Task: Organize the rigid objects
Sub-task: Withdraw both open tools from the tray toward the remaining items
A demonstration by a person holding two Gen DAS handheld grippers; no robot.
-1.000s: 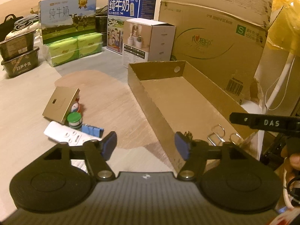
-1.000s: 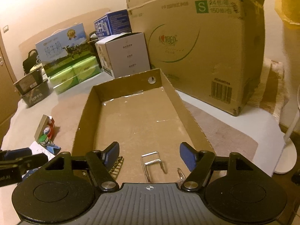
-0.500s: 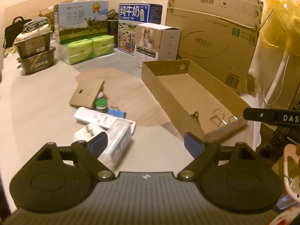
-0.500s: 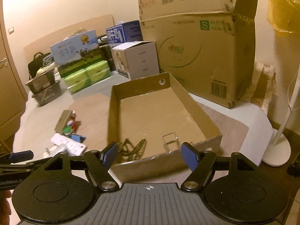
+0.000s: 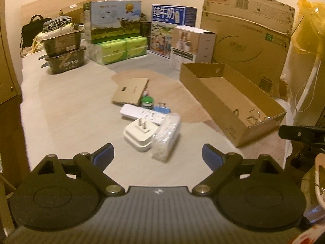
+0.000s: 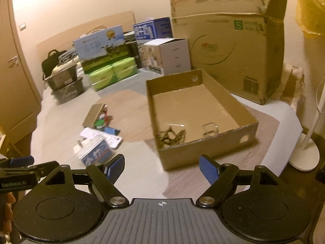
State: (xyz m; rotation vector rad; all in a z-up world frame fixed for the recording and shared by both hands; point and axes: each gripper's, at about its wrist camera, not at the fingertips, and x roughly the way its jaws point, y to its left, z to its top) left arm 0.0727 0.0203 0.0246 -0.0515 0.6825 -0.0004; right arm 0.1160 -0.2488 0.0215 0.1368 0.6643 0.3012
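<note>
Above the pale tabletop, both grippers hang with nothing between their blue pads.

The left gripper [image 5: 158,156] and the right gripper [image 6: 161,168] have just been opening and now stand wide apart. Ahead of the left one lie a white plug adapter [image 5: 139,135], a plastic-wrapped pack [image 5: 167,136] touching it, a white remote [image 5: 142,115], a green-lidded jar [image 5: 147,101] and a flat brown box [image 5: 131,91]. The shallow cardboard tray [image 6: 205,148] to their right holds metal clips [image 6: 210,130] and a dark wire piece [image 6: 171,135].

left tongs [image 5: 158,155] empty, jaws just opening; right tongs [image 6: 161,167] likewise (both angled downward)
</note>
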